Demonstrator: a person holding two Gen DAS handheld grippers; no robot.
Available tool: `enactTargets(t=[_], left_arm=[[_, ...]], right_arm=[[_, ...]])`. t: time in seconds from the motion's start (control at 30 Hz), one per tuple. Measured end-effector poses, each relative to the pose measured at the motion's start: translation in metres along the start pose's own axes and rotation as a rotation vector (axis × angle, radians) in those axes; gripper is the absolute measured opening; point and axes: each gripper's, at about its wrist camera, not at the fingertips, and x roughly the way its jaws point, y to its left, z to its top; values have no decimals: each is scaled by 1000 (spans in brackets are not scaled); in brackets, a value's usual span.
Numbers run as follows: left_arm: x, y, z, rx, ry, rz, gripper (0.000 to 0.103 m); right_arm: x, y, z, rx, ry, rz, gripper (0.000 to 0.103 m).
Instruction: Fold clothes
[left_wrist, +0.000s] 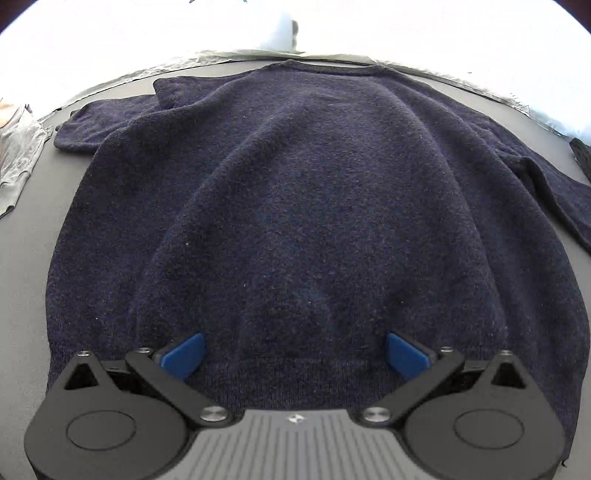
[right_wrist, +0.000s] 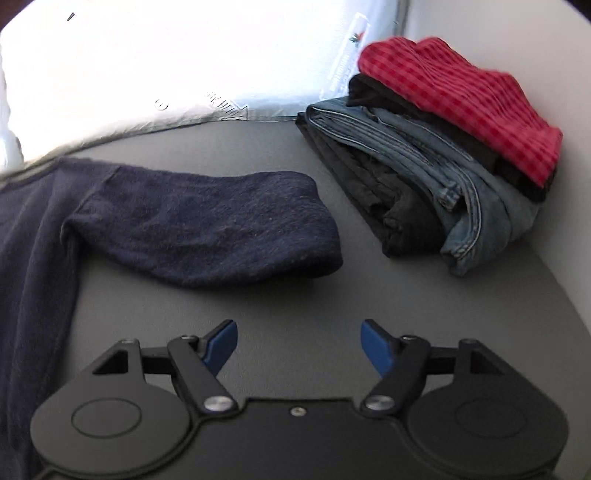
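The left gripper (left_wrist: 294, 352) is held low over the hem of the navy sweater (left_wrist: 295, 206), jaws spread wide, nothing gripped. The right gripper (right_wrist: 299, 345) is poised, jaws apart, over bare grey table (right_wrist: 406, 302). Beyond it, the sweater's sleeve (right_wrist: 207, 236) is laid flat; farther off, folded clothes (right_wrist: 443, 155) are stacked.

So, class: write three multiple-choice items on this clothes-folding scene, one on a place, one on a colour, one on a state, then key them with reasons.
1. Where is the folded pile?
A. on the sweater
B. on the table beside the sleeve
C. in a gripper

2. What colour is the top garment of the pile?
A. red checked
B. green
C. white

3. How is the right gripper?
A. shut on the sleeve
B. open, holding nothing
C. shut, holding nothing

Key:
1 B, it sits on grey table past the sleeve.
2 A, red checks show.
3 B, fingers apart over bare table.
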Motion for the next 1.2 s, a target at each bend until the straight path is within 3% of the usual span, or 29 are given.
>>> enactTargets(t=[0.1, 0.27, 0.43, 0.47, 0.5, 0.53, 0.57, 0.7, 0.77, 0.83, 0.87, 0.93, 1.03, 1.1, 1.2], left_arm=[[4, 1, 8, 0, 26, -3, 103], [10, -1, 17, 5, 45, -3, 103], [11, -4, 18, 3, 40, 1, 103], [11, -5, 19, 2, 40, 3, 103], [11, -6, 19, 1, 43, 4, 103], [11, -7, 21, 0, 47, 4, 103], [11, -8, 22, 0, 50, 4, 103], [11, -10, 25, -1, 52, 4, 103], [11, -10, 26, -1, 52, 4, 103], [12, -9, 26, -1, 52, 4, 103], [13, -8, 26, -1, 52, 3, 103], [13, -8, 26, 3, 52, 1, 103], [13, -7, 26, 6, 51, -2, 103], [14, -7, 26, 6, 50, -1, 103], [14, -8, 27, 9, 50, -3, 103]], right_arm=[[10, -14, 9, 67, -5, 12, 69], [45, 11, 17, -127, -65, -67, 69], [69, 19, 23, -182, -93, -88, 69], [69, 19, 24, -206, -109, -90, 60], [69, 20, 25, -246, -123, -108, 30], [68, 22, 26, -285, -136, -154, 12], [65, 23, 27, -322, -160, -213, 10], [31, 32, 25, -454, -350, -411, 10], [20, 44, 16, -569, -416, -466, 11], [22, 56, 4, -683, -375, -451, 16], [27, 59, -2, -701, -307, -380, 23], [34, 59, -13, -667, -184, -245, 24], [26, 48, -15, -511, -118, -189, 33], [17, 28, -6, -313, -100, -144, 47], [10, -16, 6, 55, -97, -87, 50]])
